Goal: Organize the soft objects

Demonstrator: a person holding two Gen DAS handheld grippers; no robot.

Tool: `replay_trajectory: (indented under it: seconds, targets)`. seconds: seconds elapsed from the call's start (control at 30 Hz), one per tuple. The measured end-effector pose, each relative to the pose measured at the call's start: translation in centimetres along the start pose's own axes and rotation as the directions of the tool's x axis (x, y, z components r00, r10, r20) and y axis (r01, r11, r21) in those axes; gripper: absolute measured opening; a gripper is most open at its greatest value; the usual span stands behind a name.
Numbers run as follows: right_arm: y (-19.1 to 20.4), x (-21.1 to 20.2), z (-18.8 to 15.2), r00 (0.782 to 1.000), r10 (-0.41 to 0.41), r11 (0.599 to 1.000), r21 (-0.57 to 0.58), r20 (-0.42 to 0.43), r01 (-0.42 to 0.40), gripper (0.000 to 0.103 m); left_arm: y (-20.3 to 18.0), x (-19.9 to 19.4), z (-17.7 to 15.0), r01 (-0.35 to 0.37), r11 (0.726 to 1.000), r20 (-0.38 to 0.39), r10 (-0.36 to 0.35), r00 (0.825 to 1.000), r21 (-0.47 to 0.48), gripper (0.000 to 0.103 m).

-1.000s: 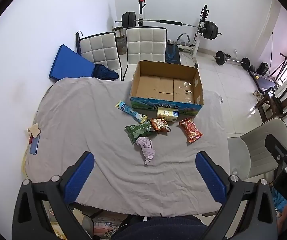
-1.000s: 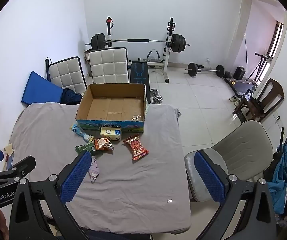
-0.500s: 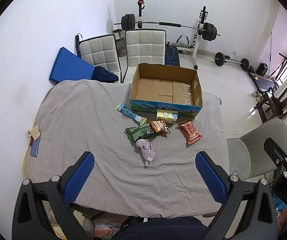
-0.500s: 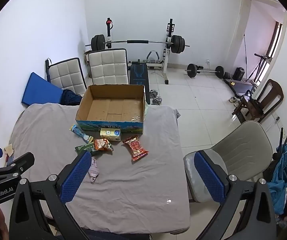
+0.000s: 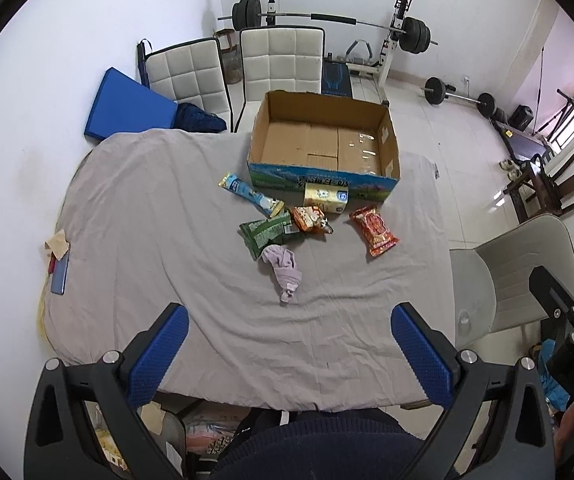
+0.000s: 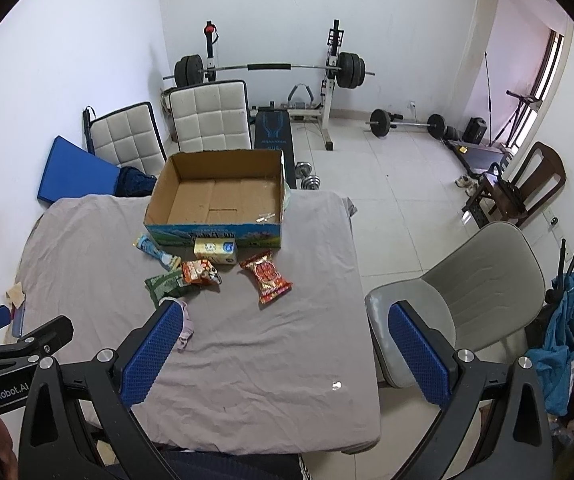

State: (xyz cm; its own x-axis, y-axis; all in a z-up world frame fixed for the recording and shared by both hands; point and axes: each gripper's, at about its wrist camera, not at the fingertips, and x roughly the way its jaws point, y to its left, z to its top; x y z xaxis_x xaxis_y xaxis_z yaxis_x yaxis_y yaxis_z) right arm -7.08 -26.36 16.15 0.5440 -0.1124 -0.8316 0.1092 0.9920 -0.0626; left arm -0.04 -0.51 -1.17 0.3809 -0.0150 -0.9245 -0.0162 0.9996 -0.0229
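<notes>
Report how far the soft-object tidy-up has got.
Done: nothing yet; the cardboard box holds no items. In hand: nothing; the left hand-held gripper and right hand-held gripper are both open above the table's near edge. Left: the lilac cloth, green packet, orange packet, red packet, blue tube pack and yellow carton all lie outside the box.

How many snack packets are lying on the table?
4 snack packets, all in front of the cardboard box: blue packet, green packet, orange packet and red packet apart on the right. None seem hidden.
</notes>
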Motion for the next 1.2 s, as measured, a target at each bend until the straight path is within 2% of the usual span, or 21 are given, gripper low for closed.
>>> replay_trajectory:
  seconds: [0.7,1.2]
  targets:
    - [-0.2,1.2,-1.0,1.000,0.000,1.000,0.003,-0.031,0.000,0.103,0.2,0.2,-0.9,-0.006,1.000,-0.006,0.006,1.000,0.001,0.103]
    - [-0.7,0.8,-1.2,1.000,-0.010,1.000,0.007,-0.021,0.011,0.103,0.0,0.1,-1.3,-0.012,1.000,0.003,0.012,1.000,0.000,0.103]
